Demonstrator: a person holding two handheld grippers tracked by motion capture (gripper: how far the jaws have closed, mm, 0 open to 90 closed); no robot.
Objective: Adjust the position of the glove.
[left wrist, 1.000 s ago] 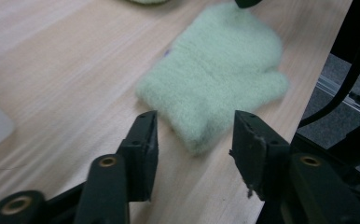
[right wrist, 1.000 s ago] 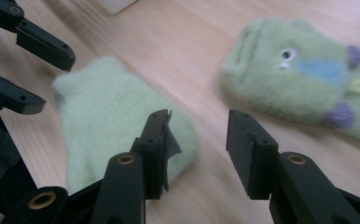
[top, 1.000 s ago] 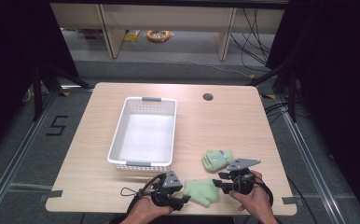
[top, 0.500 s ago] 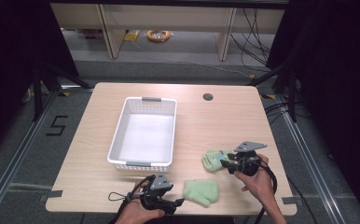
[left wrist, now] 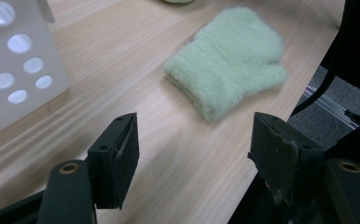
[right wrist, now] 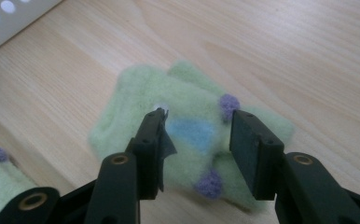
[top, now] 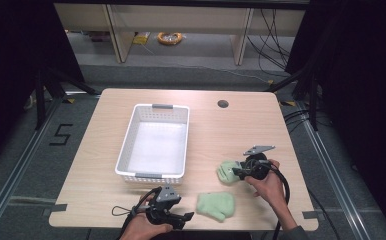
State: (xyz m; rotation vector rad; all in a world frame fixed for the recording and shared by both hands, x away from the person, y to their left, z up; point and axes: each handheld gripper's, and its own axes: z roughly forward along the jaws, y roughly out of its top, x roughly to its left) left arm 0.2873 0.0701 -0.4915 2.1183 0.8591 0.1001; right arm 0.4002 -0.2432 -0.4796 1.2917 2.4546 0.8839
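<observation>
Right gripper (right wrist: 194, 144) sits low over the mitten with the purple dots (right wrist: 187, 140), jaws apart on each side of it and not yet pinching, likely so it can grab the soft wool. Left gripper (left wrist: 194, 158) is wide open and holds nothing; the plain green mitten (left wrist: 227, 60) lies just ahead on the worktop (top: 221, 125). White basket (top: 131, 140) has nothing in it.

Wooden table (top: 106, 150) with dark round hole (top: 223, 104), coiled orange cable (top: 169, 37) on floor beyond, shelving legs
</observation>
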